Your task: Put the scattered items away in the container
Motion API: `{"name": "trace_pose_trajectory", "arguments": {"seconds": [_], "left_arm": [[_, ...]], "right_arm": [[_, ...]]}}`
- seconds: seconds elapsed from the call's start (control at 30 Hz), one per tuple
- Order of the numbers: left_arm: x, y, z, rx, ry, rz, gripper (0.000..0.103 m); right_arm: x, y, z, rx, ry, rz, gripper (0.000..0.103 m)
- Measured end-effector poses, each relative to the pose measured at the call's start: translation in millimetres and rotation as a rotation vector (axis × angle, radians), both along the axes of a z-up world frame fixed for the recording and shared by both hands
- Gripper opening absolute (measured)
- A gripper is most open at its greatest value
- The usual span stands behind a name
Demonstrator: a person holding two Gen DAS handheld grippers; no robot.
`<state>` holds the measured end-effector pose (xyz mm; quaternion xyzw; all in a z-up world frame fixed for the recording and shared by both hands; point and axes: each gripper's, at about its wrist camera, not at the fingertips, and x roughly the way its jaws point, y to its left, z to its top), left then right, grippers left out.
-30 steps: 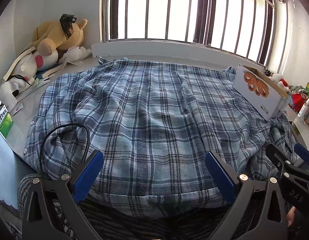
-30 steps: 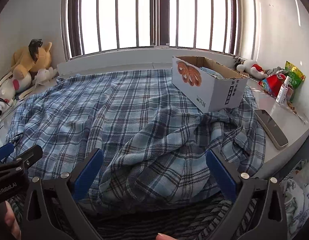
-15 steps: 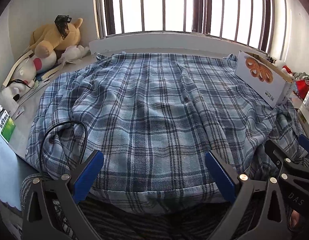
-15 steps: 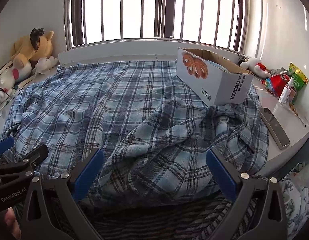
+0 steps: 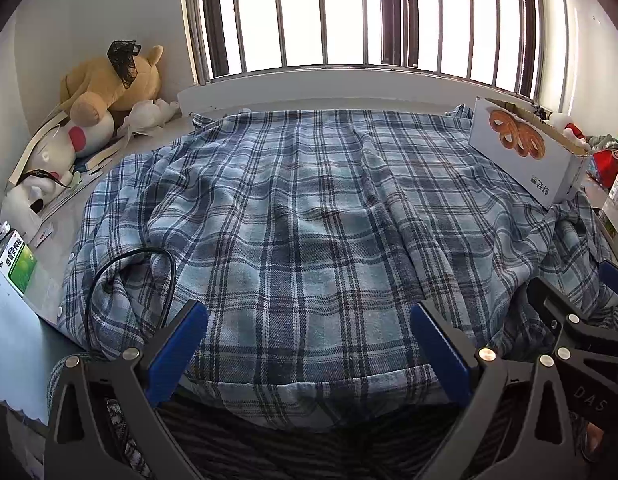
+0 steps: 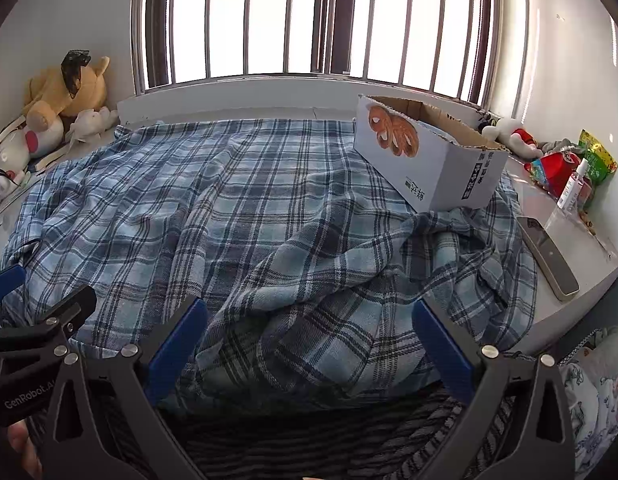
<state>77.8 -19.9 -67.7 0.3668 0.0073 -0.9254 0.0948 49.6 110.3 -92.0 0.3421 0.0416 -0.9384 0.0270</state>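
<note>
An open cardboard box (image 6: 429, 160) printed with pastries stands at the far right on a blue plaid cloth (image 6: 249, 208); the left wrist view has the box (image 5: 529, 152) at its right edge. What lies inside it is hidden. Plush toys (image 5: 105, 92) are piled in the far left corner, and a green packet (image 5: 19, 266) lies at the left edge. My left gripper (image 5: 309, 344) hovers open over the cloth's near edge, holding nothing. My right gripper (image 6: 309, 344) is open and empty too, over rumpled folds of the cloth.
A phone (image 6: 547, 256), a small spray bottle (image 6: 573, 186) and snack bags (image 6: 561, 168) lie on the white surface to the right. A black cable (image 5: 129, 280) loops over the cloth's near left. A barred window (image 6: 309, 20) and its sill close the far side.
Both grippers have tilted slightly, so the box and window sit lower and nearer the centre of each view. Nothing was picked up or let go.
</note>
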Motion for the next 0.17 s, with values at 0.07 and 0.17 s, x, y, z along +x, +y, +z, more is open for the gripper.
{"name": "trace_pose_trajectory", "arguments": {"seconds": [0.07, 0.17], "left_arm": [[0.0, 0.4, 0.6, -0.007, 0.004, 0.004, 0.103], [0.6, -0.5, 1.4, -0.007, 0.007, 0.005, 0.103]], "right_arm": [[-0.4, 0.1, -0.8, 0.000, -0.003, 0.000, 0.102], [-0.8, -0.4, -1.0, 0.002, -0.005, 0.000, 0.102]]}}
